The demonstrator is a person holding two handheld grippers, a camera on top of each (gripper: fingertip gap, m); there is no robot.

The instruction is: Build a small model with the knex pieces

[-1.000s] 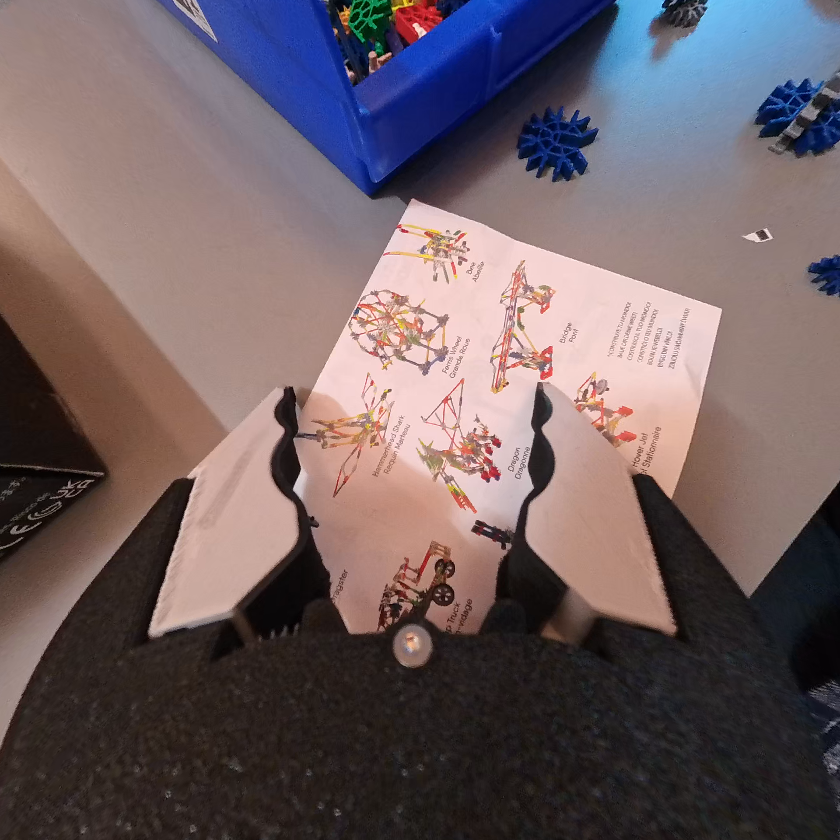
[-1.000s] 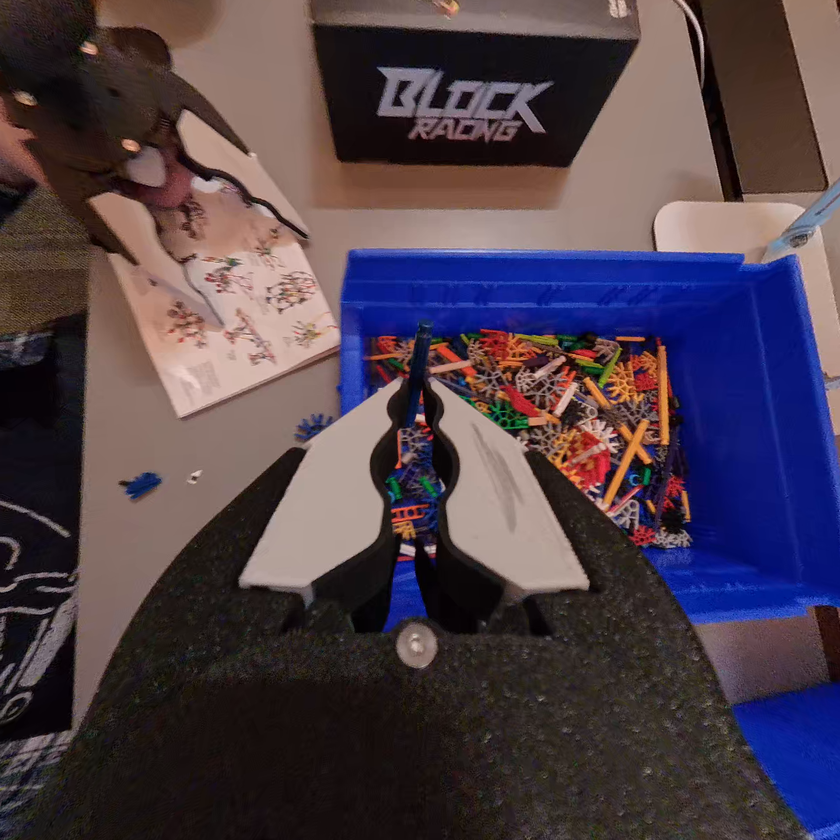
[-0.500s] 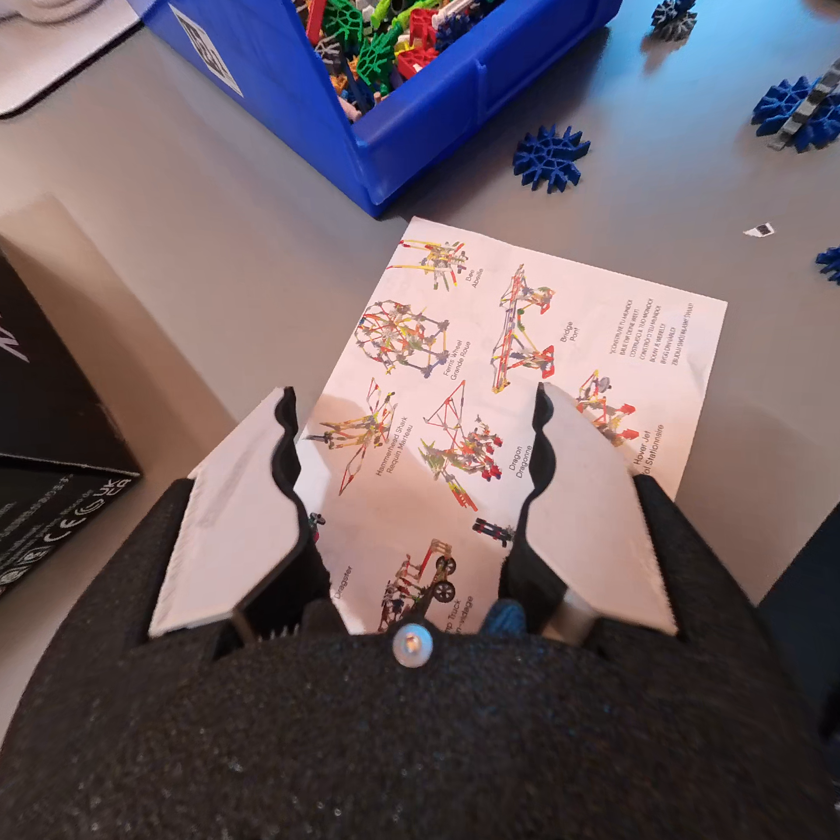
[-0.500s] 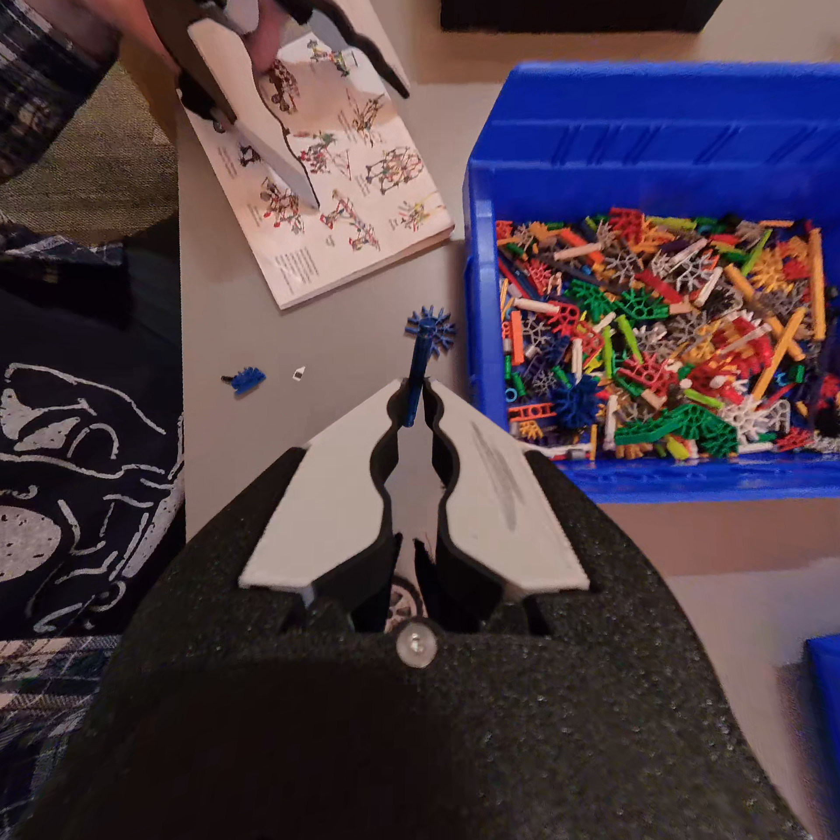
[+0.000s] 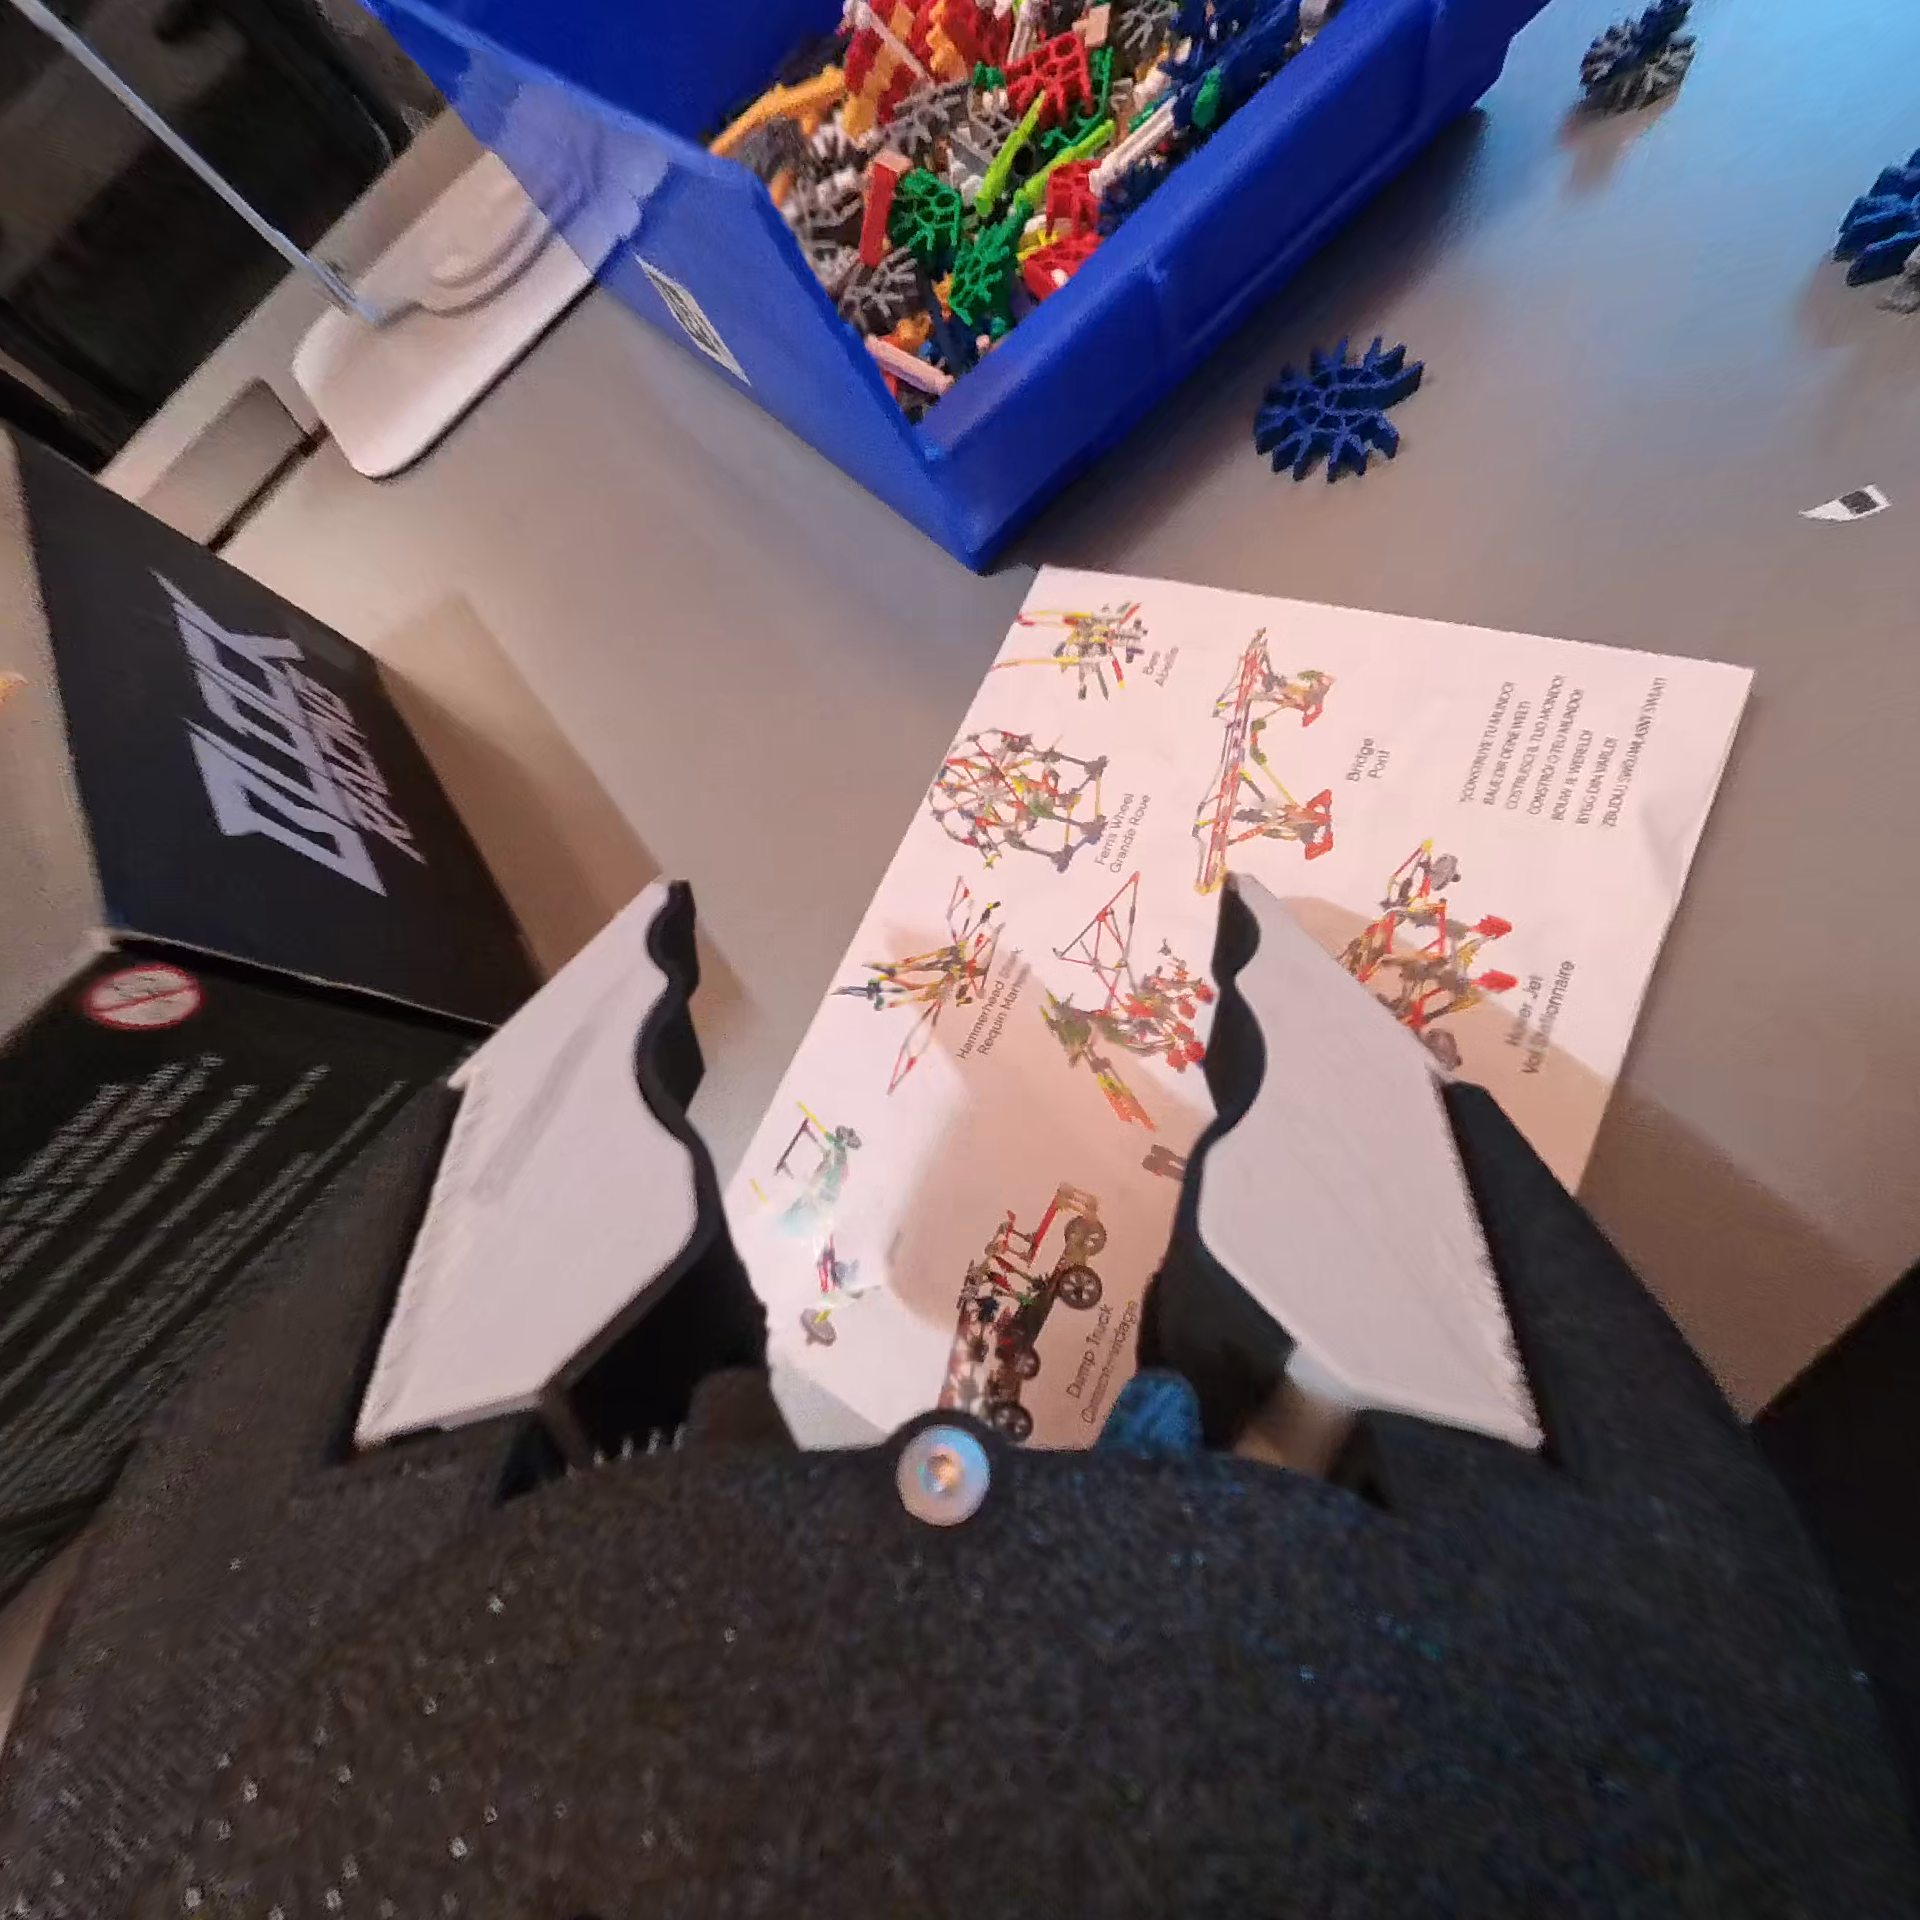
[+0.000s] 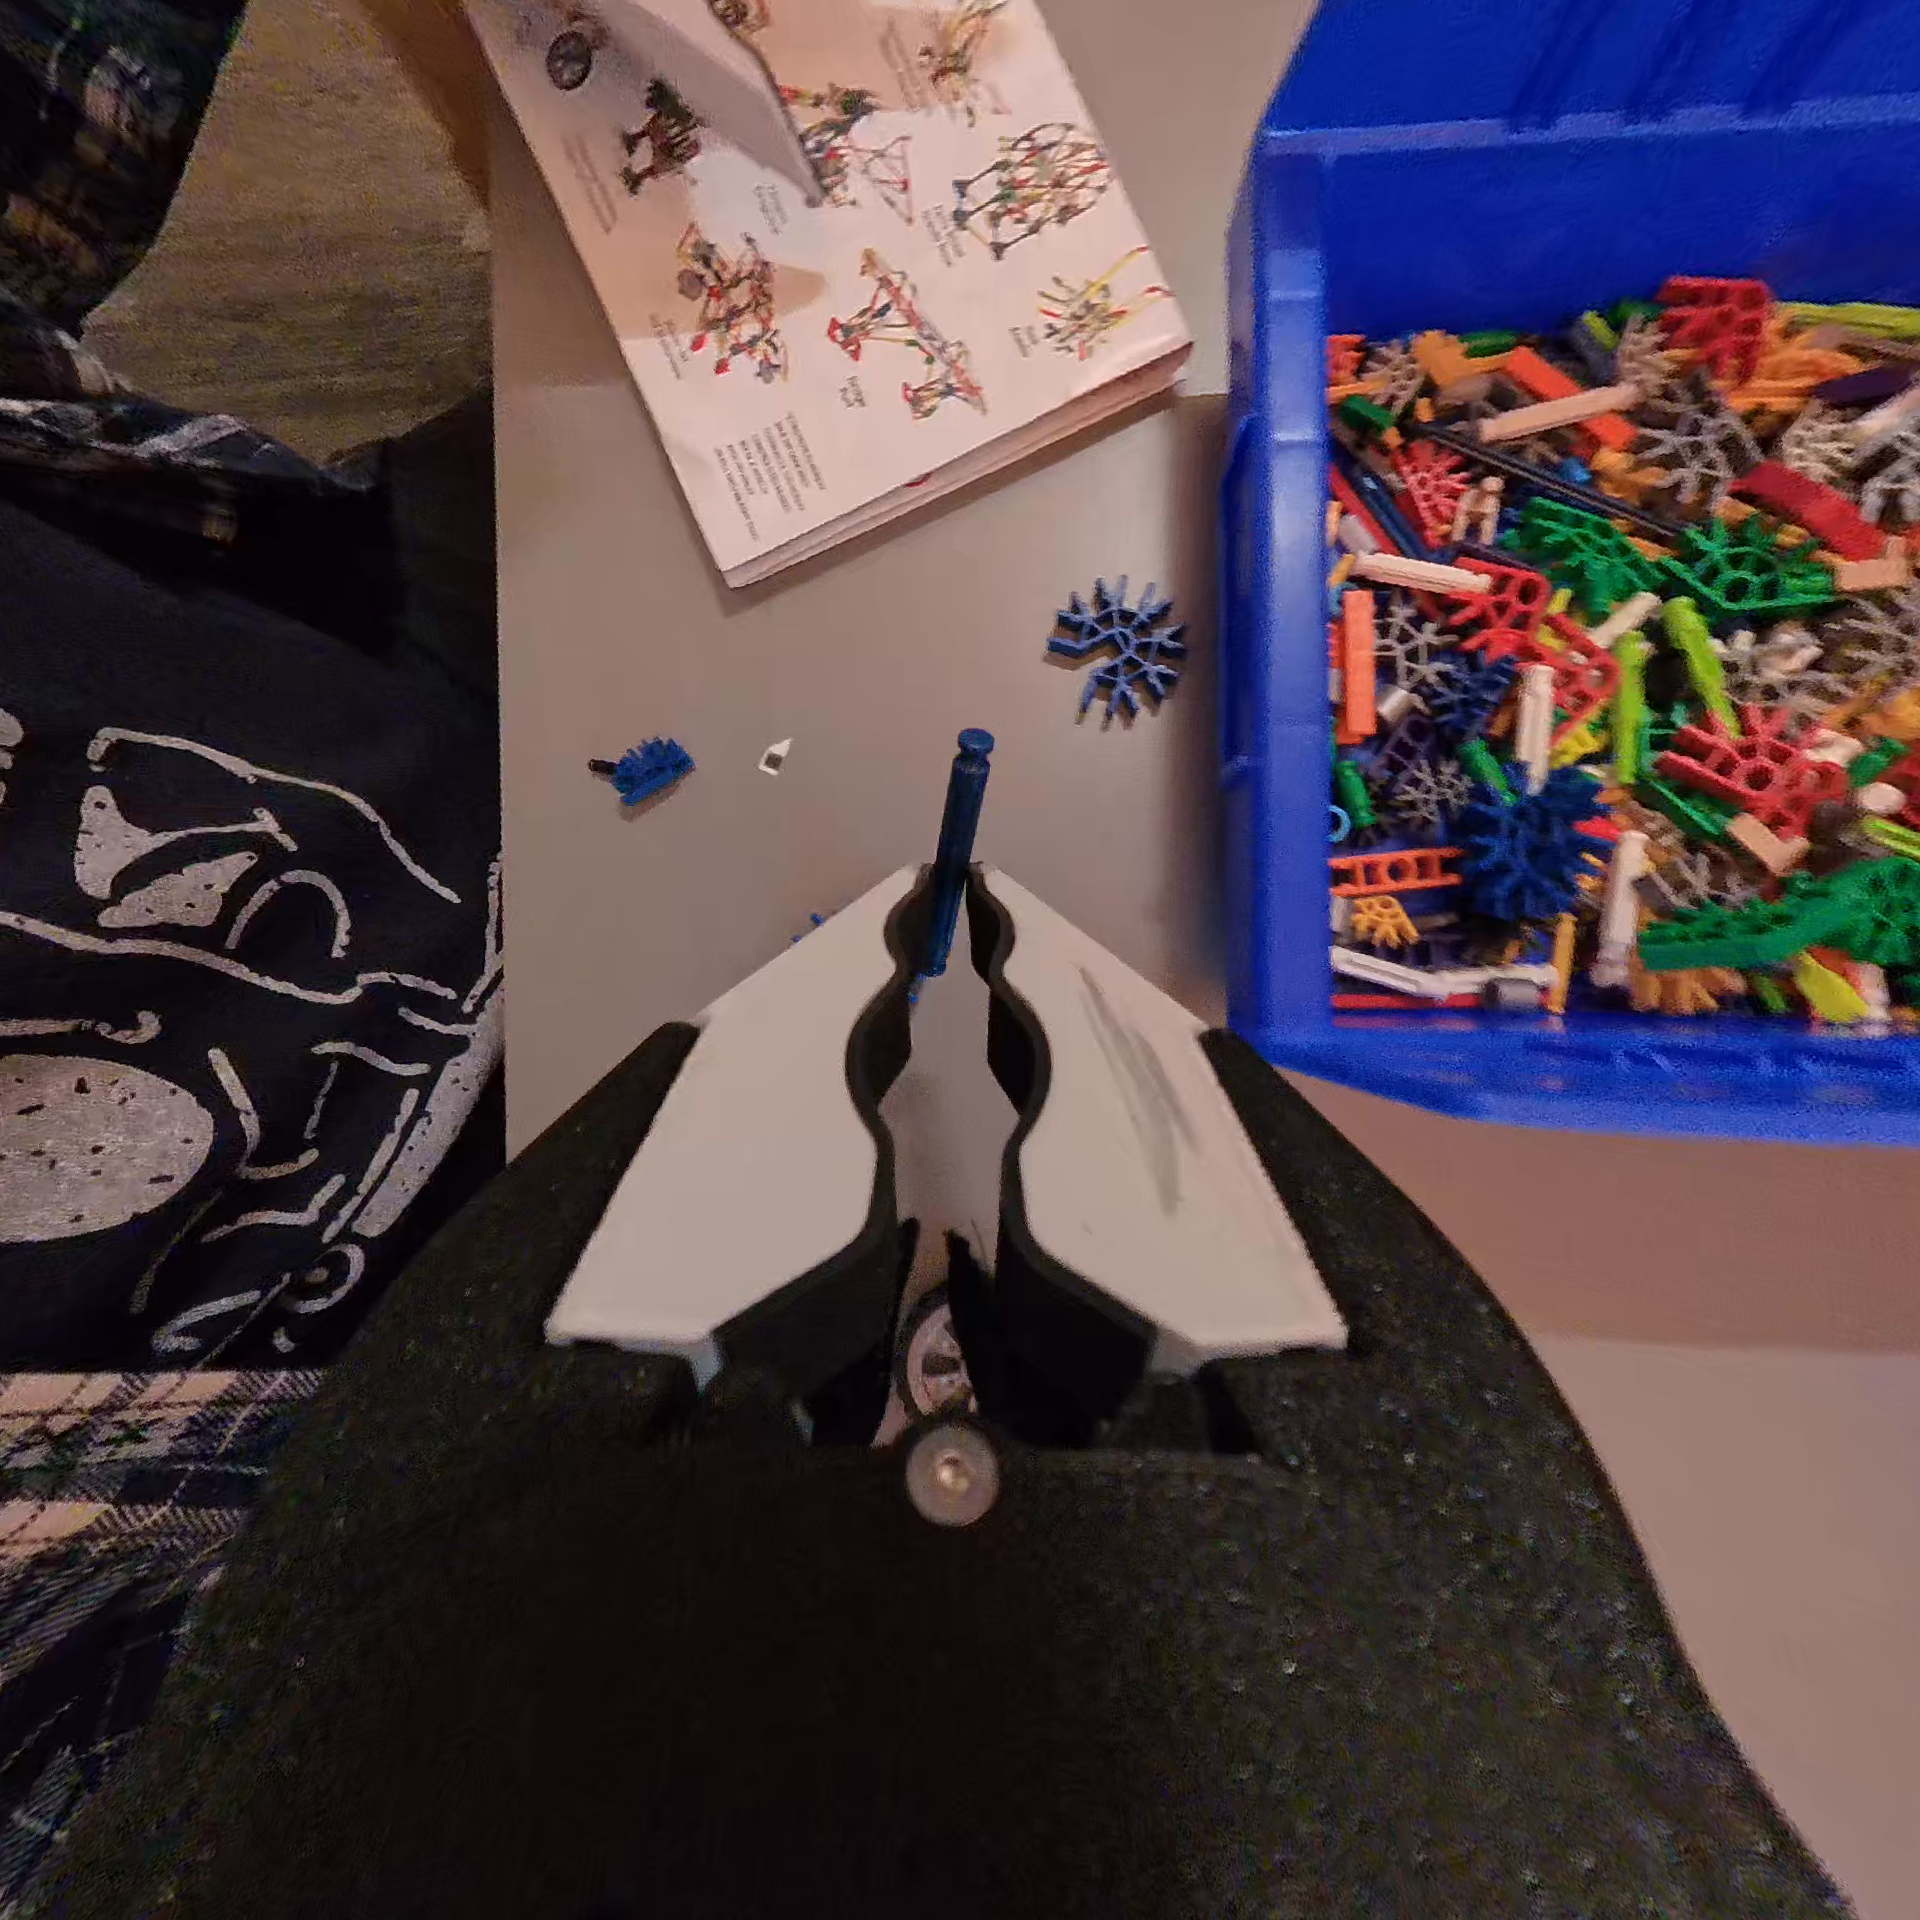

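At the far left of the left wrist view a black printed box (image 5: 239,748) stands on the grey table (image 5: 727,623). Next to it the left gripper (image 5: 951,904) hangs with its jaws spread wide and nothing between them, above the near half of an instruction booklet (image 5: 1351,790) that lies flat and face up, its pictured models readable from the seat. Beyond the booklet's far corner sits the blue bin (image 5: 1091,353), heaped with mixed construction rods and connectors (all colours, unsorted), and a blue snowflake connector (image 5: 1338,407) lies loose just beside the bin's wall.

In the right wrist view a small blue toothed piece (image 6: 649,769) and a white scrap (image 6: 775,756) lie near the table's edge, by a person's dark printed shirt (image 6: 208,935). To their right the right gripper (image 6: 945,883) is closed on a dark blue rod (image 6: 961,821), pinched at its lower half so the capped end juts forward past the tips, free for joining, I judge. It is over bare table, between those scraps and the bin.
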